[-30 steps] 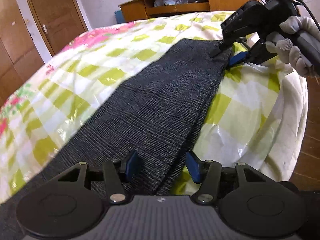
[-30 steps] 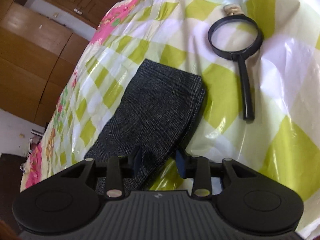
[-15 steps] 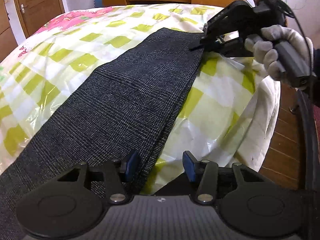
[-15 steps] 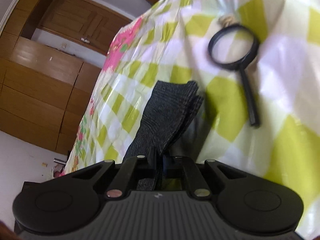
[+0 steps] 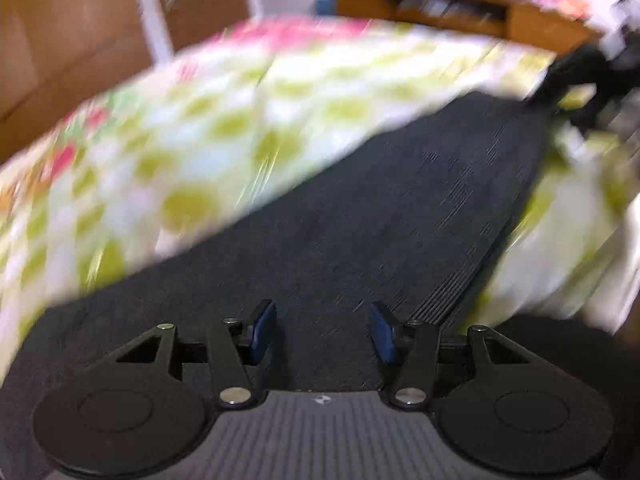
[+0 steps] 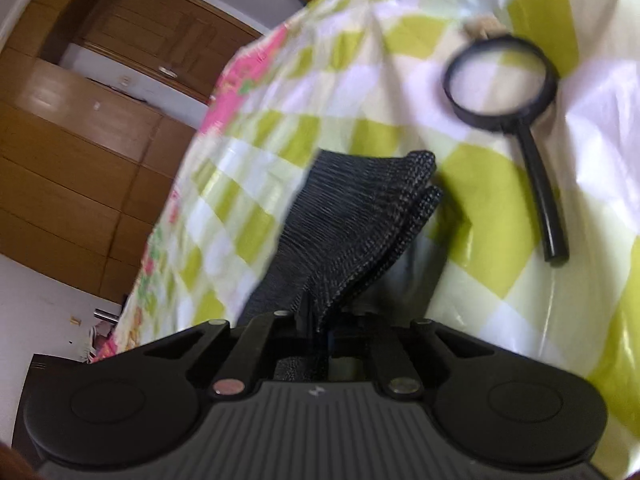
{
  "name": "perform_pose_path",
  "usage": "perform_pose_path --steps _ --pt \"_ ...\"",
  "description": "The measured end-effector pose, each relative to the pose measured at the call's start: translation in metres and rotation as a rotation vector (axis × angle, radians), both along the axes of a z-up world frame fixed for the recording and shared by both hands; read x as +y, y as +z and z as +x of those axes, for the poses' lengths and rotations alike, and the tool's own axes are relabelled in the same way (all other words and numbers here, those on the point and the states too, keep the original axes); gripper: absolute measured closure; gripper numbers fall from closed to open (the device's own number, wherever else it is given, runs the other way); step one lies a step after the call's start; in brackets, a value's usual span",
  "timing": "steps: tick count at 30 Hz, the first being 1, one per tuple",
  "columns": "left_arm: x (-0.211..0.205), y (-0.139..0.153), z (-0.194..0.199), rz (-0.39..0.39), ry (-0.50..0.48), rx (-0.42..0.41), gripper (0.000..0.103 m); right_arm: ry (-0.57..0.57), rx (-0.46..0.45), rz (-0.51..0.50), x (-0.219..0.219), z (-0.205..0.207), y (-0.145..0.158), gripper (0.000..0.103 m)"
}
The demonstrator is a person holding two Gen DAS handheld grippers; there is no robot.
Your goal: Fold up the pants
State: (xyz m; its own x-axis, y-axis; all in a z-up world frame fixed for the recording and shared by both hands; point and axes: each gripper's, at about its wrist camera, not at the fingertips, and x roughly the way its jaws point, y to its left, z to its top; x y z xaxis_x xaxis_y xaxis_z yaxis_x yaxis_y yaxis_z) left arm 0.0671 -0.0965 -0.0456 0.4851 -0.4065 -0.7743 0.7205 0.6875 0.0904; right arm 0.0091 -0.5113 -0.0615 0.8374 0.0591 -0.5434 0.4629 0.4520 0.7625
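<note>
Dark grey checked pants (image 5: 400,208) lie lengthwise on a bed with a green, white and pink checked cover (image 5: 180,140). My left gripper (image 5: 324,332) is open just above the near part of the pants, its blue pads apart. My right gripper (image 6: 316,328) is shut on the far end of the pants (image 6: 360,216) and lifts that end off the cover. In the left wrist view the right gripper (image 5: 580,76) shows blurred at the far right end of the pants.
A black magnifying glass (image 6: 508,96) lies on the cover to the right of the lifted pants end. Wooden wardrobe doors (image 6: 80,152) stand beyond the bed. A wooden shelf unit (image 5: 460,4) is behind the bed. The bed edge drops off at the right (image 5: 600,272).
My right gripper closed on the pants end and raised it. My left gripper stayed open and moved over the pants; its view is now blurred by motion.
</note>
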Motion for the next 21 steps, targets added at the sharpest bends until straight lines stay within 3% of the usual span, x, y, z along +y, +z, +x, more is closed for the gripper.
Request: perform_pose_path --steps 3,5,7,13,15,16,19,21 --pt "0.02 -0.002 -0.003 -0.064 0.004 0.056 0.041 -0.011 -0.01 -0.036 0.007 -0.003 0.012 0.096" --pt "0.029 0.001 -0.011 -0.074 -0.009 0.049 0.041 -0.018 -0.025 -0.031 0.012 -0.004 0.021 0.096" --pt "0.045 0.003 -0.019 -0.078 -0.008 0.032 0.04 -0.011 -0.039 -0.096 0.024 -0.003 0.039 0.096" --pt "0.107 0.021 -0.025 -0.064 0.143 -0.081 0.039 0.071 -0.059 -0.276 0.065 0.014 0.094 0.096" --pt "0.126 0.014 -0.014 -0.011 0.207 -0.054 0.035 0.102 -0.068 -0.303 0.078 0.019 0.105 0.096" --pt "0.134 0.006 -0.005 0.032 0.222 0.005 0.03 0.125 -0.073 -0.33 0.089 0.022 0.112 0.096" --pt "0.154 0.006 -0.005 -0.01 0.253 0.031 0.03 0.203 -0.1 -0.395 0.122 0.034 0.129 0.096" --pt "0.165 0.015 -0.012 -0.031 0.268 -0.015 0.03 0.269 -0.13 -0.419 0.149 0.043 0.138 0.096"
